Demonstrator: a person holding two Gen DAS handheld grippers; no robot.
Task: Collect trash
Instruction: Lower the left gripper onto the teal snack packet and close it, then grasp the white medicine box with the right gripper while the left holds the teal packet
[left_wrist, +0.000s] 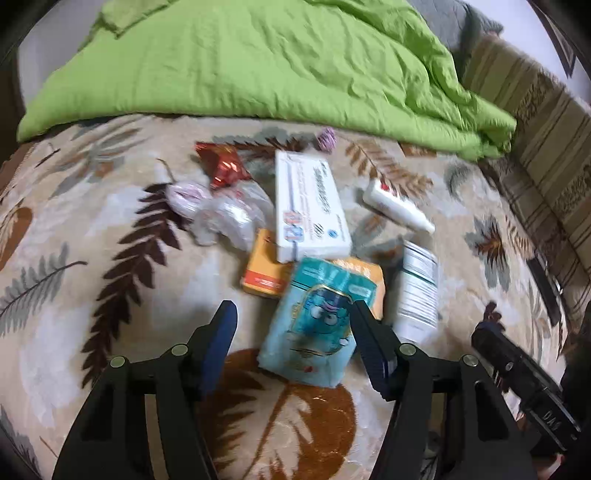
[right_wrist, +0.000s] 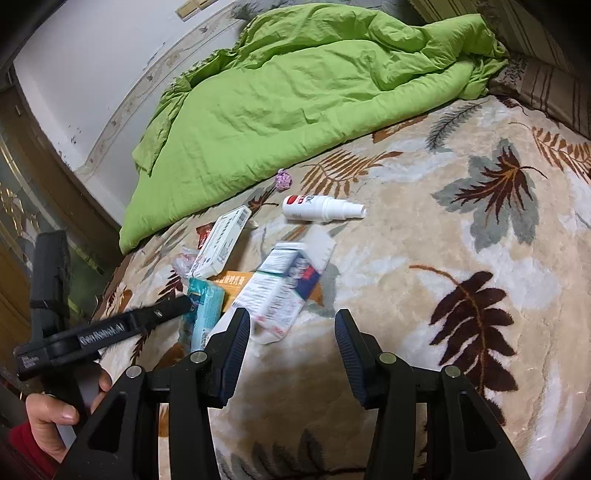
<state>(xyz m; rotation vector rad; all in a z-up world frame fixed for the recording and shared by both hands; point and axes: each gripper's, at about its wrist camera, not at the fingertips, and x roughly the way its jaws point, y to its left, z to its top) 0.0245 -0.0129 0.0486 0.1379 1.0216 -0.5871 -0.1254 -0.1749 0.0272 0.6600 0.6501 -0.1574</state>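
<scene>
Left tongs (left_wrist: 291, 314) wide open, empty, teal pack (left_wrist: 314, 325) between the tips at lower centre, on the bed (left_wrist: 92, 229). Right tongs (right_wrist: 291, 325) wide open, empty, white carton (right_wrist: 284, 284) just above the tips.

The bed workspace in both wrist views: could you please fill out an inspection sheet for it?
Surface: leaf-print blanket on the bed.
Job's things: teal packet, long white box, orange box, flattened carton, spray bottle, clear wrappers, red wrapper.
Clutter: small purple item.
Grippers: left gripper open over the teal packet; right gripper open, empty.
Cables: nothing seen.
Surroundings: green duvet, wall.
</scene>
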